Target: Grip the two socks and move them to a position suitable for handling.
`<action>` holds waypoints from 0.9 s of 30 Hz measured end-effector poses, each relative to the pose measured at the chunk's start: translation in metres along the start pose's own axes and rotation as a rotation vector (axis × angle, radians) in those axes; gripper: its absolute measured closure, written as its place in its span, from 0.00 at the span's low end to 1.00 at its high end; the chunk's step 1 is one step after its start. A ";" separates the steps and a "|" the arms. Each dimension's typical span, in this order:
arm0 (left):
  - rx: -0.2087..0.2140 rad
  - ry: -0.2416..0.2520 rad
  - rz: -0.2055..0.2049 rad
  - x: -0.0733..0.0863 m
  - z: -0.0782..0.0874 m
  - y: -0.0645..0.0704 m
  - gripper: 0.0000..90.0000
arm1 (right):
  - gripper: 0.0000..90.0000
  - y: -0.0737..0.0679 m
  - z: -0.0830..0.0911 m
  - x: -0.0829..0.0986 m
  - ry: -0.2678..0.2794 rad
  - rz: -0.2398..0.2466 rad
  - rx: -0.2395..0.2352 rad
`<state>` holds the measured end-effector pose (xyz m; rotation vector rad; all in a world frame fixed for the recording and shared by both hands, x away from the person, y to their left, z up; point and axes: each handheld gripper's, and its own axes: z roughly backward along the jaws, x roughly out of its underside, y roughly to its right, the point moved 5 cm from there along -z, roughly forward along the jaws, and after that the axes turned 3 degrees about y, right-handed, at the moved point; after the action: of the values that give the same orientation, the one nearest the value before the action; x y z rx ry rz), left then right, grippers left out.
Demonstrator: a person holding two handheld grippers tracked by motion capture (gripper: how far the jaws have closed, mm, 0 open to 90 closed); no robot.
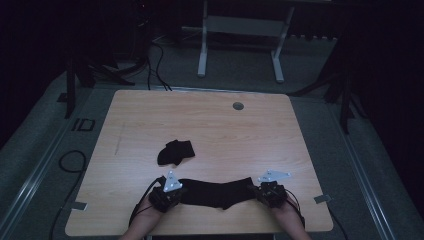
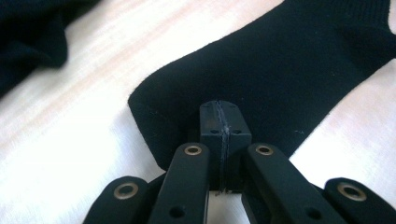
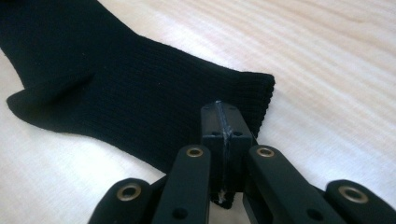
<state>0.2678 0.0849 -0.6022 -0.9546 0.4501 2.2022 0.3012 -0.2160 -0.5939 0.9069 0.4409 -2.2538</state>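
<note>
We see a black sock [image 1: 216,193] stretched flat along the near edge of the wooden table [image 1: 210,125], and we take it as our landmark. At its toe end sits the left gripper [image 1: 176,192], whose jaws are pressed together; in the left gripper view they meet over the sock's rounded toe [image 2: 196,93], and they seem to pinch the fabric, though the dark cloth makes the grip hard to confirm. At the sock's ribbed cuff [image 3: 252,93] sits the right gripper [image 1: 261,190], jaws likewise closed tight on the cuff's near corner. Beyond the sock, toward the table's middle and a little to its toe side, a second black sock [image 1: 175,151] lies crumpled, apart from the first. Farther beyond the stretched sock, near the far edge, we note a round grey grommet [image 1: 238,106]
</note>
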 end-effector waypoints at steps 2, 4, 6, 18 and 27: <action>0.009 0.003 0.001 0.004 0.004 0.005 1.00 | 1.00 -0.004 0.003 0.004 0.000 -0.003 -0.010; 0.020 0.006 0.009 0.008 0.007 0.009 1.00 | 1.00 -0.008 0.006 0.008 0.007 -0.008 -0.019; 0.024 0.011 0.005 0.010 0.008 0.012 0.99 | 1.00 -0.011 0.009 0.012 0.011 -0.010 -0.022; 0.026 0.031 0.028 0.012 0.009 0.013 0.99 | 0.99 -0.015 0.012 0.016 0.020 0.009 -0.010; 0.030 0.061 0.022 0.007 0.015 0.014 0.60 | 0.78 -0.017 0.015 0.001 0.028 0.053 -0.032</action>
<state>0.2464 0.0867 -0.5968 -1.0076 0.5227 2.1849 0.2813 -0.2118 -0.5830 0.9245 0.4584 -2.1823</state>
